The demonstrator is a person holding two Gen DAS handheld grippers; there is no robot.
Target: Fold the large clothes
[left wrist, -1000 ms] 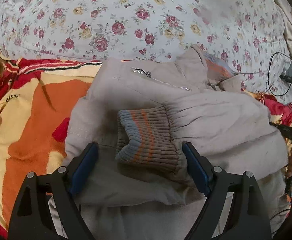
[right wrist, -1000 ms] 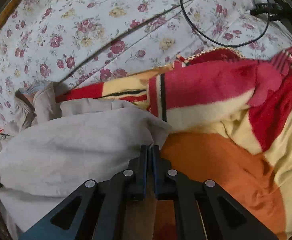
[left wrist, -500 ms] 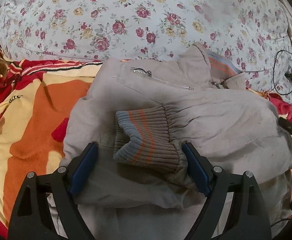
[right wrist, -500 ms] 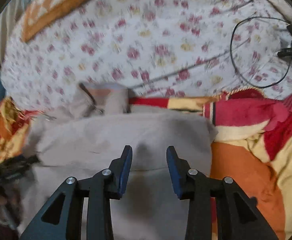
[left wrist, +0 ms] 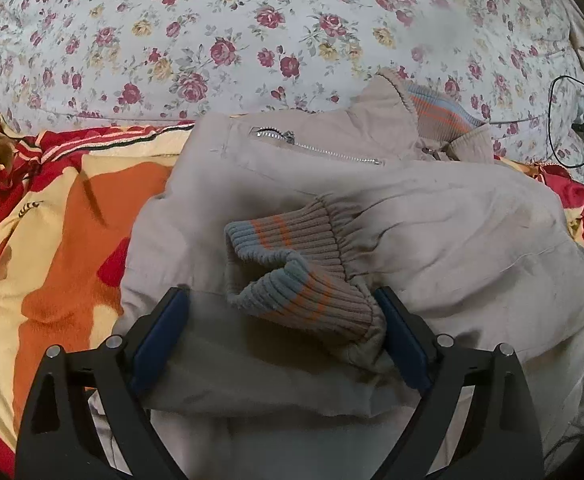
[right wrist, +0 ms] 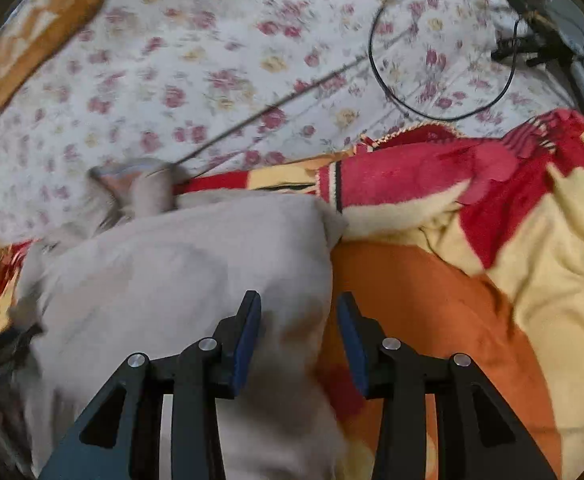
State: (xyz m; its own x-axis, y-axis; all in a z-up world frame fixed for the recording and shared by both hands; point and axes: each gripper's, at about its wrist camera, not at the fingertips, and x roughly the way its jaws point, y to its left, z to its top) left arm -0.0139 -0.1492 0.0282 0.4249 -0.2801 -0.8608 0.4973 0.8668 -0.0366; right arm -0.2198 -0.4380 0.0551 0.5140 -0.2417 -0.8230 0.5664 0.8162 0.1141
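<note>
**Op:** Bedding fills both views: one white sheet printed with red and yellow roses (left wrist: 252,40), and in front of it one fleece blanket in orange, yellow and red (left wrist: 64,248). I count a single garment, a beige zip-up jacket with ribbed knit trim (left wrist: 451,240), lying bunched on the blanket, its collar end reaching the sheet.

**Log:** Details on the jacket?

**Op:** One metal zipper (left wrist: 315,148) across the chest panel. Two ribbed parts showing: one sleeve cuff, beige with grey and orange stripes (left wrist: 292,268), folded in over the body, and one striped collar (left wrist: 439,108) at the far end.

**Log:** Tongs?

**Op:** Two. My left gripper (left wrist: 284,308) is spread wide, blue-padded fingers (left wrist: 160,332) either side of the cuff; the right-hand pad sits just beside the cuff's edge, nothing pinched. My right gripper (right wrist: 297,316) is parted too, astride the jacket's right edge (right wrist: 315,264), one finger over beige cloth, the other over orange blanket. Right view is motion-blurred, so I cannot tell if the pads touch fabric.

**Log:** Anything else?

**Op:** One black cable loop (right wrist: 443,52) on the sheet, and one orange-patterned cushion (right wrist: 48,24) at far left.
</note>
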